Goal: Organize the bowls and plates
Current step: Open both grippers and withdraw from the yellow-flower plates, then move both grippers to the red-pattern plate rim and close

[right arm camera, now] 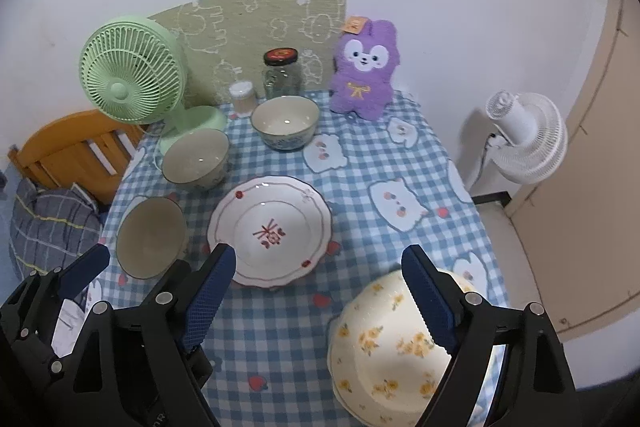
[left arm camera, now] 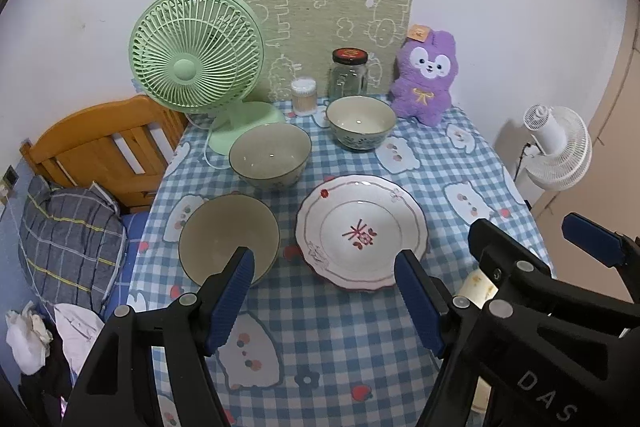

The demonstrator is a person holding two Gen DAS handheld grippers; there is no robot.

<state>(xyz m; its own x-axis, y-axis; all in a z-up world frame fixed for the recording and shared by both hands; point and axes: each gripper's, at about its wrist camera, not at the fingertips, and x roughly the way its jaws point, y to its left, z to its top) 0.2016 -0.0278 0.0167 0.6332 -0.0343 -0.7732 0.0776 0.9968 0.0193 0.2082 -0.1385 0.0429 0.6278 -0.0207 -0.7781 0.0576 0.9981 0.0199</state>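
Note:
A white plate with a red pattern (left arm camera: 362, 231) (right arm camera: 270, 229) lies mid-table on the blue checked cloth. Left of it stand two beige bowls, one near (left arm camera: 228, 239) (right arm camera: 152, 235) and one farther back (left arm camera: 270, 155) (right arm camera: 196, 157). A bowl with blue flowers (left arm camera: 360, 121) (right arm camera: 285, 121) stands at the back. A cream dish with yellow flowers (right arm camera: 392, 347) sits at the near right corner. My left gripper (left arm camera: 324, 255) hovers open between the near bowl and the plate. My right gripper (right arm camera: 318, 253) is open above the cloth, its right finger over the cream dish. Neither holds anything.
Along the wall stand a green fan (left arm camera: 196, 67), a swab pot (left arm camera: 304, 97), a glass jar (left arm camera: 349, 75) and a purple plush (left arm camera: 424, 75). A wooden bedhead (left arm camera: 104, 147) and pillow (left arm camera: 68, 239) lie left of the table; a white fan (right arm camera: 524, 139) stands on the right.

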